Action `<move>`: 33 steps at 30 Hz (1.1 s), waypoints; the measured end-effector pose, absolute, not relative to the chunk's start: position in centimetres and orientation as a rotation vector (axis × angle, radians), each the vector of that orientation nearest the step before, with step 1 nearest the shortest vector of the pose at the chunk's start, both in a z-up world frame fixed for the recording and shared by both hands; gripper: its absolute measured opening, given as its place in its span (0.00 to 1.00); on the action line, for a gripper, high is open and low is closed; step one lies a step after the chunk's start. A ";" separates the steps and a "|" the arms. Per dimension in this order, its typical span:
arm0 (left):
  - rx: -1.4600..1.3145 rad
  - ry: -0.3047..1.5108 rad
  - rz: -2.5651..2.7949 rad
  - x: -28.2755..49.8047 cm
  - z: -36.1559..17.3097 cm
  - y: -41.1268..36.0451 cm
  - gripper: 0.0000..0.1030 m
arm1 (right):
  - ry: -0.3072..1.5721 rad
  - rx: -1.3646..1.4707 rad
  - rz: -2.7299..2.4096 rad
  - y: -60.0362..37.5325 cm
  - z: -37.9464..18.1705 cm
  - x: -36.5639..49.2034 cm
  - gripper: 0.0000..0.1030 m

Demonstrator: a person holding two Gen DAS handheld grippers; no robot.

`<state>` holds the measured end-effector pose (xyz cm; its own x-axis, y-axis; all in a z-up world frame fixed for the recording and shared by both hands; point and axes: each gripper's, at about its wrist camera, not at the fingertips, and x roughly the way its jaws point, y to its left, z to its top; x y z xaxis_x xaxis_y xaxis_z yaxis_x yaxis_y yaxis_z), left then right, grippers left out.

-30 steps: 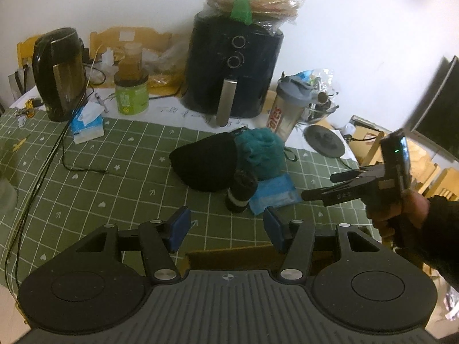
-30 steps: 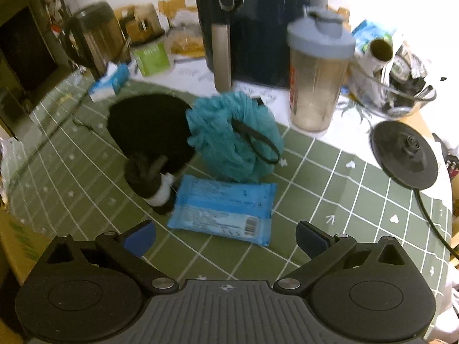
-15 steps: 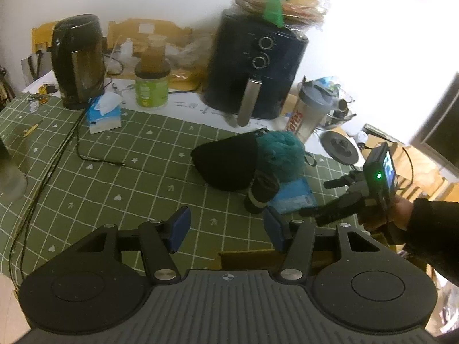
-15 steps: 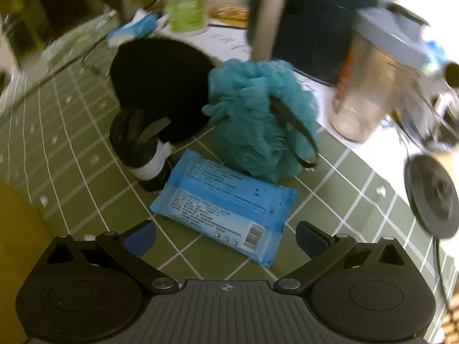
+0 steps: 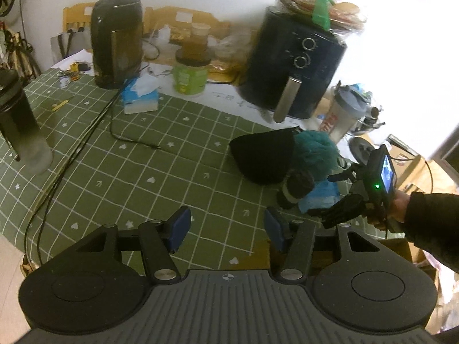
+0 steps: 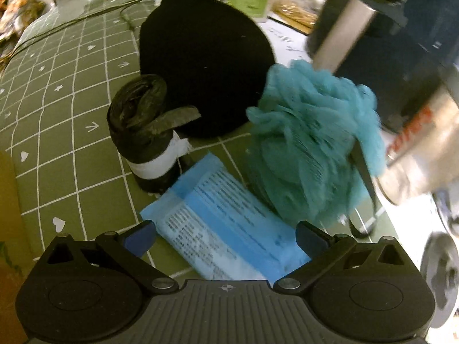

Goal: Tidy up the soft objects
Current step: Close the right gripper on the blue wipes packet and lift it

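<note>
Both grippers are up: my left gripper (image 5: 225, 225) at the bottom of its frame has its blue pads about half apart with nothing between them, only green checked tablecloth (image 5: 143, 172) below. My right gripper (image 6: 225, 236) has its jaws spread wide, empty, hanging just over the blue wet-wipe pack (image 6: 223, 229), whose near end lies between the pads without touching them.

Counting the soft things, I see four, bunched together in the middle of the right wrist view: one black knit hat (image 6: 206, 60) at upper centre, one teal bath pouf (image 6: 312, 143) at right, one roll of black bin bags (image 6: 146, 132) with a white band standing at left, and the one wipe pack at bottom centre. In the left wrist view the same cluster sits at right of centre — hat (image 5: 262, 154), pouf (image 5: 315, 149), roll (image 5: 295, 189), pack (image 5: 321, 196).

Around them: one dark air fryer (image 5: 292, 66) at upper right with bagged bread on top, one shaker bottle (image 5: 342, 114) crowding the pouf, one black kettle (image 5: 117, 40) at upper left, one green tub (image 5: 190, 74), one tissue pack (image 5: 140, 97), cables across the cloth. A sleeved hand (image 5: 398, 203) at right holds the right gripper — it points down over the pack.
</note>
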<state>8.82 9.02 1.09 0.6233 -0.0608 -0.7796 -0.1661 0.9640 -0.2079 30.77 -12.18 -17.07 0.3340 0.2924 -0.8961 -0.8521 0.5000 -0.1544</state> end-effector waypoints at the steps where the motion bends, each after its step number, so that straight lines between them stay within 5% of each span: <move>1: -0.274 0.899 0.067 8.7 1.1 9.2 0.54 | 0.948 -0.711 0.849 -11.9 -17.3 31.0 1.00; 10: -0.284 0.914 0.084 8.5 0.8 9.6 0.54 | 1.065 -0.579 0.847 -12.5 -18.3 33.2 0.98; 18: -0.284 0.907 0.078 8.8 0.8 9.6 0.54 | 1.077 -0.582 0.827 -13.7 -17.6 31.4 0.80; 33: -0.223 0.880 0.017 9.8 1.8 8.3 0.54 | 1.105 -0.737 0.971 -12.8 -17.1 30.9 0.79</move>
